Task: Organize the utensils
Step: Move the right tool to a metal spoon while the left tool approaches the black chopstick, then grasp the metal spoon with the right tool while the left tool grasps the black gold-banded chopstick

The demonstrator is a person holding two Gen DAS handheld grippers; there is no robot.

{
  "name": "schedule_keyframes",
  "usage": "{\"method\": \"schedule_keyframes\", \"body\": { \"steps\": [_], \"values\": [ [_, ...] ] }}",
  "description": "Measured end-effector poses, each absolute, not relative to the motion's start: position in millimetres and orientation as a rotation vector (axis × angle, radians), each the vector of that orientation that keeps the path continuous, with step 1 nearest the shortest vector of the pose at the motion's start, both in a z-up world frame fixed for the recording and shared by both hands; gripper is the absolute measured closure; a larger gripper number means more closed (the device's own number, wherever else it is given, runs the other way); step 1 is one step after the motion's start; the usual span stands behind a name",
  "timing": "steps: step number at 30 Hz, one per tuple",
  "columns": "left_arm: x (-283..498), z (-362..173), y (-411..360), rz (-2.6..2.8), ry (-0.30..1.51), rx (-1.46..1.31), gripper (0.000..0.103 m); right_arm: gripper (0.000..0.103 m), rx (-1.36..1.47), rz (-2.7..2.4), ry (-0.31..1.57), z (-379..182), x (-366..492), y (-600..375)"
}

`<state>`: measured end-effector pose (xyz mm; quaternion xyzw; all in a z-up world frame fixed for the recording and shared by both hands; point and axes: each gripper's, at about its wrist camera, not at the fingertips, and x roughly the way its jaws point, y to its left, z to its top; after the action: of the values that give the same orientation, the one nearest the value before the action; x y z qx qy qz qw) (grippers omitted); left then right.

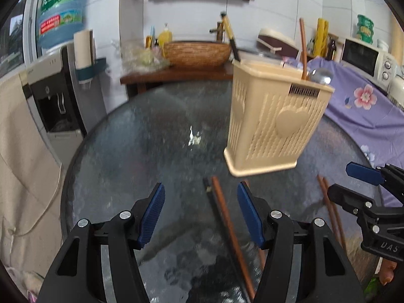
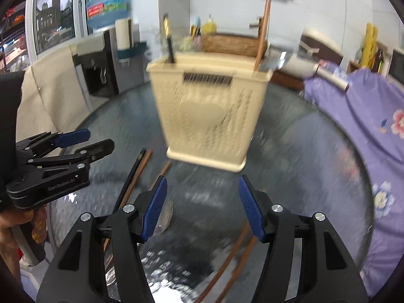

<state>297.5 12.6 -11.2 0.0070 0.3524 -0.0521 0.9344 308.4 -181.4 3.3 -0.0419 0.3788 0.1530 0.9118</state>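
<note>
A cream slotted utensil holder (image 1: 275, 116) (image 2: 209, 108) stands upright on the round glass table (image 1: 141, 151). Out of it stick a black-and-yellow chopstick (image 1: 231, 38), a brown chopstick (image 1: 303, 48) and a metal spoon (image 1: 322, 75). My left gripper (image 1: 201, 186) (image 2: 99, 139) is open just above the table, in front of the holder. A black chopstick (image 1: 214, 202) and a brown chopstick (image 1: 227, 222) lie on the glass between its fingers, untouched. My right gripper (image 2: 202, 179) (image 1: 341, 180) is open and empty. A brown chopstick pair (image 2: 234, 257) (image 1: 333, 209) lies under its right finger.
A purple flowered cloth (image 1: 366, 111) covers the right side of the table. A water dispenser (image 1: 55, 96) stands off the table's left edge. Behind the table is a wooden counter with a woven basin (image 1: 197, 53), and a microwave (image 1: 366, 58) at the far right.
</note>
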Motion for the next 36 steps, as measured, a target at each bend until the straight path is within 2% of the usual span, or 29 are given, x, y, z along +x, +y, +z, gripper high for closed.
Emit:
{"method": "schedule_keyframes", "body": {
  "steps": [16,20,27,36],
  "values": [
    [288.9,-51.8,25.4,-0.106,0.845,0.037,0.05,0.044,-0.154,0.363,0.942,-53.4,298.7,-132.7],
    [288.2,-56.1,26.0,-0.105,0.858,0.049,0.051,0.044,-0.183,0.342,0.958,-59.0,302.0,-127.5],
    [289.8,-60.6,26.2,-0.114,0.876,0.05,0.059,0.044,-0.173,0.337,0.976,-60.9,308.8,-123.3],
    [301.2,-56.0,24.2,-0.142,0.878,0.018,0.061,0.044,-0.135,0.317,0.995,-61.5,319.2,-121.2]
  ]
}}
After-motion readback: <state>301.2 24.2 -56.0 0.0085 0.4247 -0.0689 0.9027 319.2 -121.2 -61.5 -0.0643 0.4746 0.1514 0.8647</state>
